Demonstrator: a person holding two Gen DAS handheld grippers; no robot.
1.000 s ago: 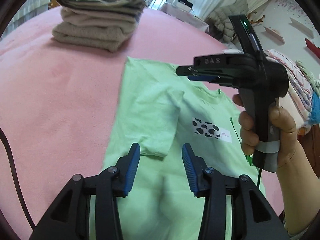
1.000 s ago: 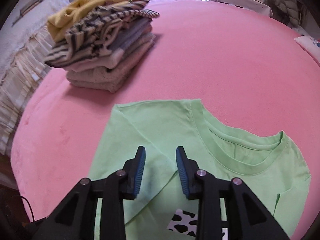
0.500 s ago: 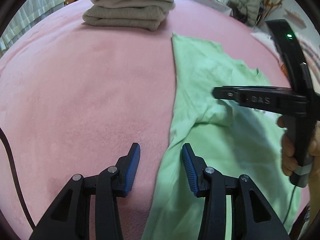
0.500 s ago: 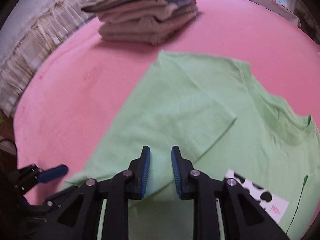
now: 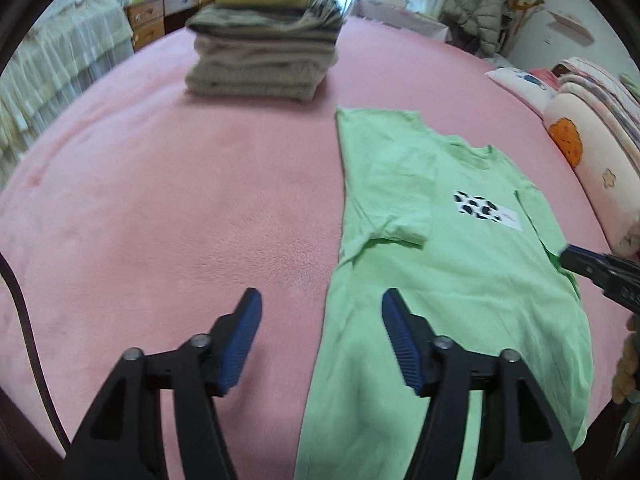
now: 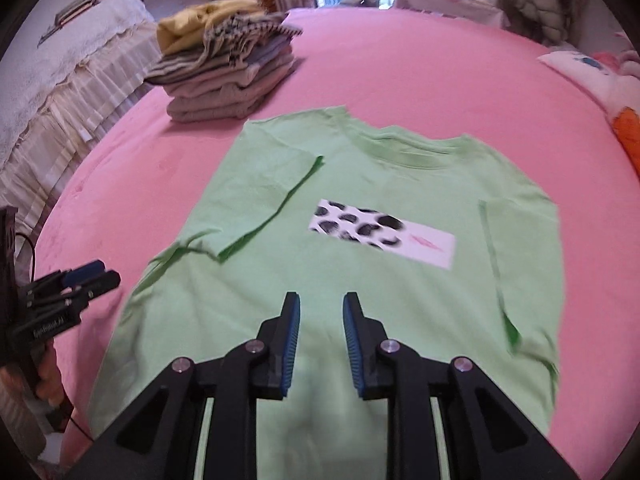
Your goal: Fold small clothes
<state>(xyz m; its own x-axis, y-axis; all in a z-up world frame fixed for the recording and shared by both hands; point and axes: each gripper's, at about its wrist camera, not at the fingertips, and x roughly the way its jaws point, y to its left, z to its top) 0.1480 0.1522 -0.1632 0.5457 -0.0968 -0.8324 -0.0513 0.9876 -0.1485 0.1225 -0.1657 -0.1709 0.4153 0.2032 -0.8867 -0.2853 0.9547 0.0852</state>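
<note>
Nearest in the left wrist view, the left gripper [image 5: 322,322] hangs with its blue-padded jaws spread wide and nothing between them, straddling the left edge of the green T-shirt [image 5: 452,280] low over the pink blanket [image 5: 180,220]. In the right wrist view, the right gripper [image 6: 321,334] hovers above the shirt's lower body, its jaws parted by a narrower gap and likewise empty.

The T-shirt lies flat, face up, on the blanket. Its long axis runs away from both cameras, hem nearest and collar [image 6: 412,148] pointing to the far side. Both short sleeves are folded inward over the chest: the left sleeve [image 6: 264,196] lies at a slant, the right sleeve [image 6: 516,248] runs along the side. Between them sits a white printed patch [image 6: 380,234] with black spots.

Beyond the collar and off to the left, apart from the shirt, stands a stack of folded clothes [image 6: 224,72], topped by a yellow piece.
</note>
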